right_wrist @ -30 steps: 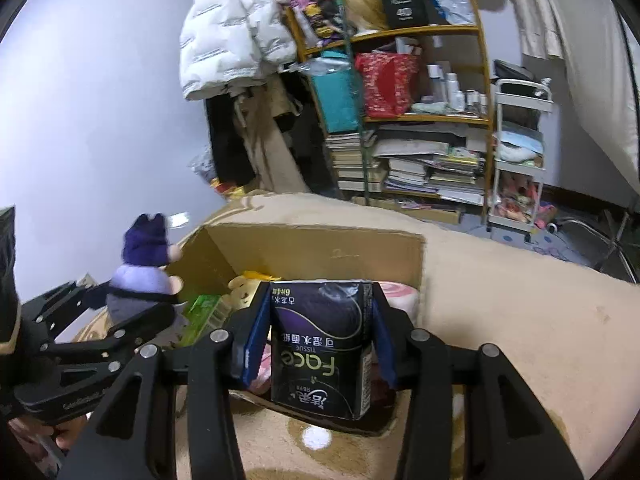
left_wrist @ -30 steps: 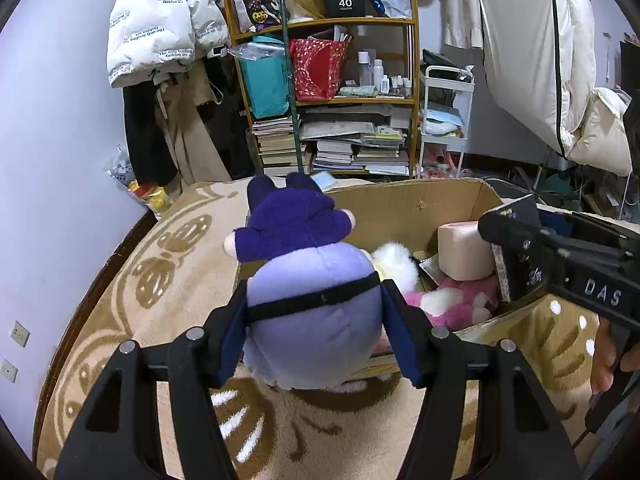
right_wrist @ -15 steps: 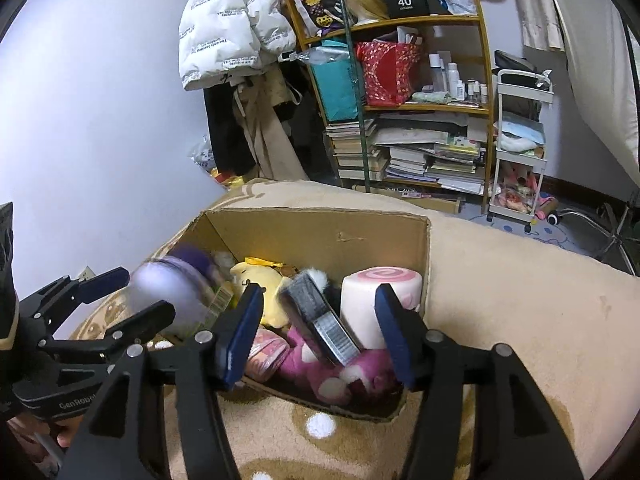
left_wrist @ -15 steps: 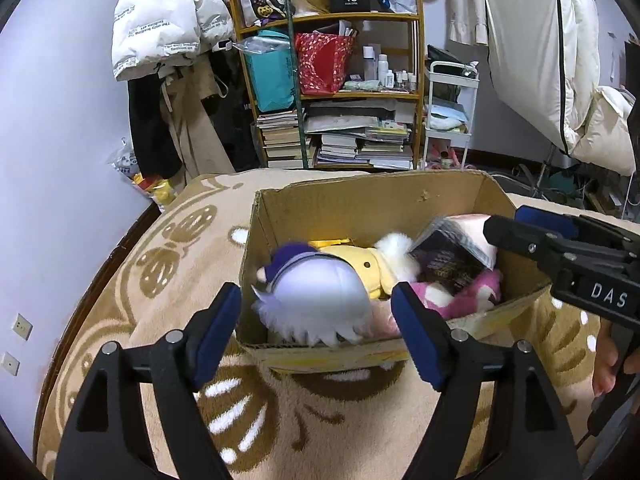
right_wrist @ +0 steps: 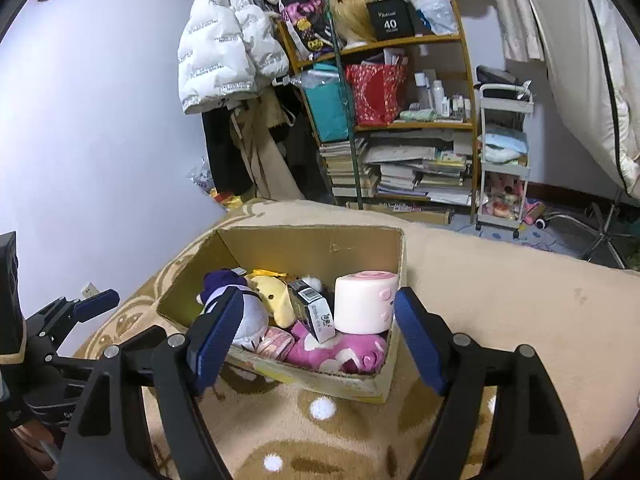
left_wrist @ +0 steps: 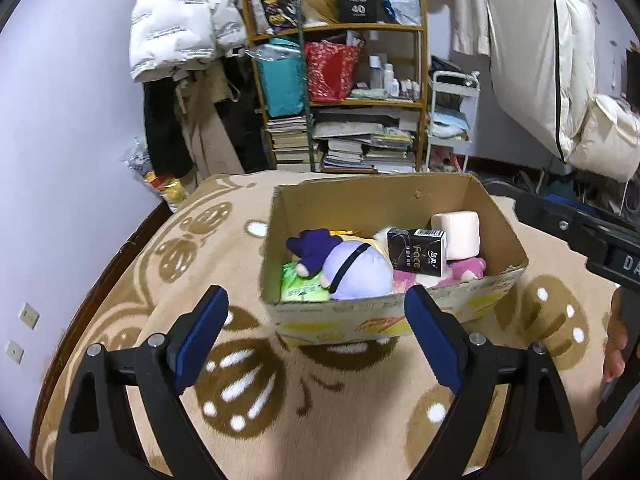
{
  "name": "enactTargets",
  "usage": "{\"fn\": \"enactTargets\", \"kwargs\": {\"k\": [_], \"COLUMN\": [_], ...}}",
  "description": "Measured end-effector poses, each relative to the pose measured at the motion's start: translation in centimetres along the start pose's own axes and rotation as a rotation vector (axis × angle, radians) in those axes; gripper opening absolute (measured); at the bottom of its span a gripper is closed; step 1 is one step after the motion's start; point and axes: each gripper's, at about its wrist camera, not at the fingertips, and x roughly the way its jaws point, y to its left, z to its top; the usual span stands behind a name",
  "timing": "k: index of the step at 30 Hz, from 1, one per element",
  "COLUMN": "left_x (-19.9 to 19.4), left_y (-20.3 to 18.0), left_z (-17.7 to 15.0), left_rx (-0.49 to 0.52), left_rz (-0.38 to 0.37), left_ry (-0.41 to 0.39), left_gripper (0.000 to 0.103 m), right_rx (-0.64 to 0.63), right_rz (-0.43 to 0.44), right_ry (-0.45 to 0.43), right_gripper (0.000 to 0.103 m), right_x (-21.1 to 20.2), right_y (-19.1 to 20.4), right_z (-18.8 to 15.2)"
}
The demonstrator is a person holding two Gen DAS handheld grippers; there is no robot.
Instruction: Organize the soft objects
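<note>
Back off level with both grippers [left_wrist: 316, 334] [right_wrist: 310, 330] spread empty, clear of the cardboard box [left_wrist: 400, 316] at twelve o'clock.

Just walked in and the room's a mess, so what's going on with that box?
A person with a gripper in each hand is sorting soft things into the cardboard box on the rug. Both the left gripper and the right gripper are open and hold nothing. The purple plush and the black tissue pack lie in the box among other toys.
</note>
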Motion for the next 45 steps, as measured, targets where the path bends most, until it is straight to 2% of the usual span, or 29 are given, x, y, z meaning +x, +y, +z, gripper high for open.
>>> {"fn": "enactTargets", "kwargs": {"k": [2,6,9,17,22,32,45], "left_x": [-1.0,-3.2,-5.1,-8.4,-10.0,-11.6,-12.6], "left_y": [0.4,0.9,1.2,2.0,2.1,1.5,0.3], "left_z": [-0.2,-0.5,-0.9,-2.1,-2.9,-4.2,-4.5], "left_rx": [-0.017,-0.036,-0.049,-0.085,-0.077,-0.036,0.0], "left_rz": [0.015,0.043,0.053,0.046,0.075,0.117,0.148], "left_ry": [-0.011,-0.045,-0.076,-0.126,-0.155,-0.162,-0.233], "left_gripper": [0.091,0.097,0.099,0.101,0.101,0.101,0.101], "right_rx": [-0.003,-0.021,-0.039,-0.048,-0.052,-0.046,-0.037], "right_rz": [-0.002,-0.011,-0.022,-0.041,-0.045,-0.077,-0.088], "right_ry": [-0.016,-0.044,-0.063,-0.128,-0.147,-0.136,-0.141], "right_gripper": [0.09,0.094,0.103,0.103,0.103,0.103,0.103], "right_x": [-1.0,-3.1,-4.5,-7.8,-9.6,-11.7,-12.1], "right_y": [0.3,1.0,1.3,2.2,2.3,1.8,1.6], "right_z": [-0.1,-0.4,-0.7,-1.0,-1.6,-3.5,-3.9]}}
